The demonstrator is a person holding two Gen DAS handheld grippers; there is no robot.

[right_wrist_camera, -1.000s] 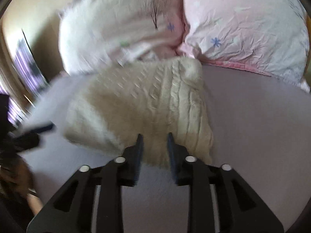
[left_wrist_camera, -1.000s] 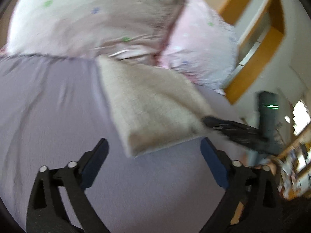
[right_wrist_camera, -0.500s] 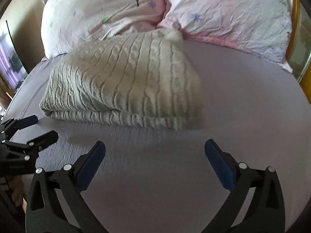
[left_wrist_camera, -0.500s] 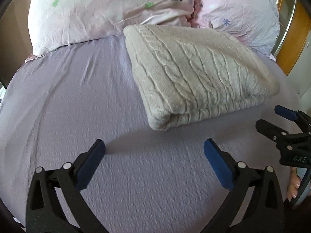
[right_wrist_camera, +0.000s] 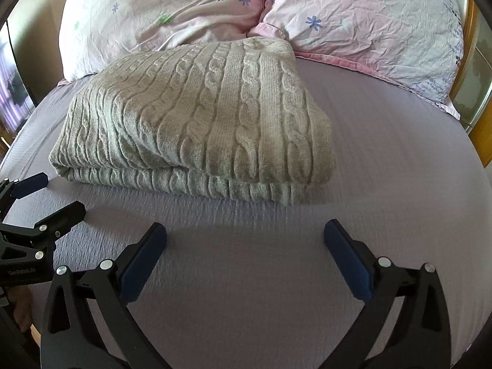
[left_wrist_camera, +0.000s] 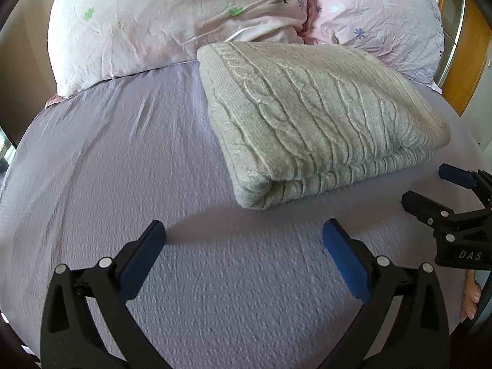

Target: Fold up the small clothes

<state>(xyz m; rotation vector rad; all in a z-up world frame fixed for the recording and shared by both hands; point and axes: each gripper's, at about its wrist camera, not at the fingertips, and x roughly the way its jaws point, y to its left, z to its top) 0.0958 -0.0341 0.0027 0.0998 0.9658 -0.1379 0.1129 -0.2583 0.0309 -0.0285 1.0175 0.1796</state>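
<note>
A cream cable-knit sweater (left_wrist_camera: 319, 117) lies folded in a neat rectangle on the lilac bed sheet (left_wrist_camera: 123, 169), its far edge against the pillows. It also shows in the right wrist view (right_wrist_camera: 203, 117). My left gripper (left_wrist_camera: 243, 246) is open and empty, hovering over the sheet short of the sweater's near left corner. My right gripper (right_wrist_camera: 244, 246) is open and empty, short of the sweater's near edge. Each gripper shows in the other's view, the right gripper (left_wrist_camera: 430, 190) at the right edge and the left gripper (right_wrist_camera: 46, 196) at the left edge.
Two pale pink floral pillows (left_wrist_camera: 172, 21) (right_wrist_camera: 369, 15) lie side by side behind the sweater. A wooden frame (left_wrist_camera: 467, 61) stands at the right of the bed. A dark wall and doorway (right_wrist_camera: 15, 92) are at the left.
My right gripper was shut at the sweater's edge and has opened and drawn back. Both grippers have pulled back toward the near side of the bed. The sweater lies still, folded.
</note>
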